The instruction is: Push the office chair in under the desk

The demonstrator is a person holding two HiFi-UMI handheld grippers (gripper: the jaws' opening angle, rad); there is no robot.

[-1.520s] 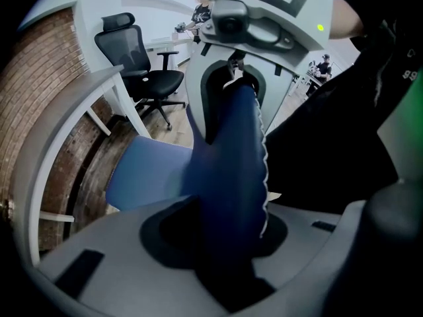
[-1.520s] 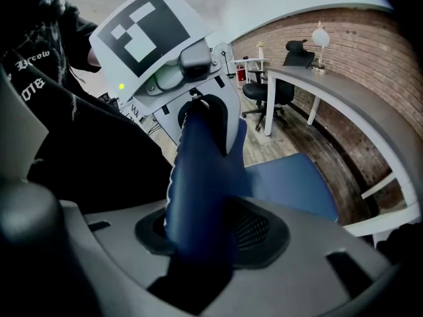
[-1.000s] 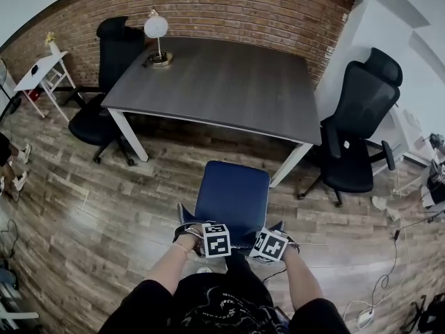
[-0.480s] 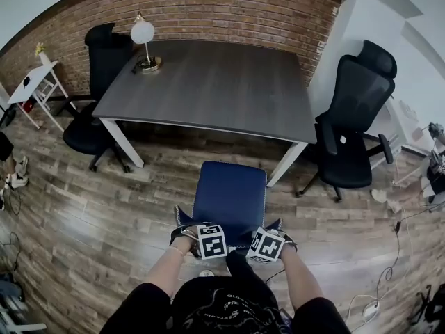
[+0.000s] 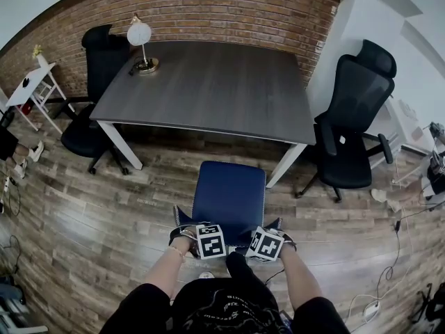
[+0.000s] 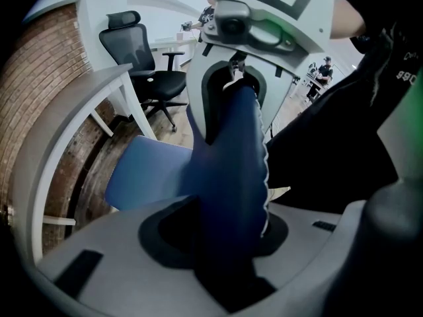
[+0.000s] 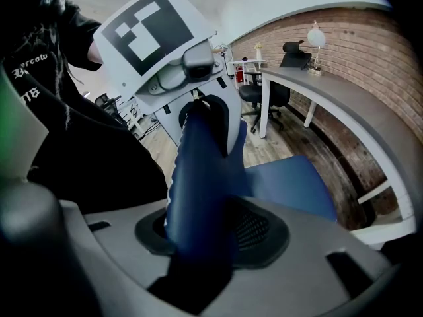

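Note:
A blue chair (image 5: 231,193) stands on the wooden floor, its seat facing the dark grey desk (image 5: 215,82) and its front edge near the desk's near edge, between the white legs. I hold the top of its backrest from behind with both hands. My left gripper (image 5: 183,223) is shut on the backrest's left corner and my right gripper (image 5: 278,227) on its right corner. In the left gripper view the blue backrest (image 6: 231,177) runs between my jaws (image 6: 225,243) to the other gripper (image 6: 231,91). The right gripper view shows the same backrest (image 7: 198,177) clamped in that gripper (image 7: 198,243).
A black office chair (image 5: 97,68) stands at the desk's far left, another (image 5: 354,124) to its right by the white wall. A lamp (image 5: 139,37) sits on the desk's back corner. A white side table (image 5: 35,82) stands at left; cables (image 5: 389,277) lie on the floor at right.
The desk and lamp have shifted left in the head view, with the desk's left end a little lower. Both grippers keep their hold on the backrest and sit almost where they were.

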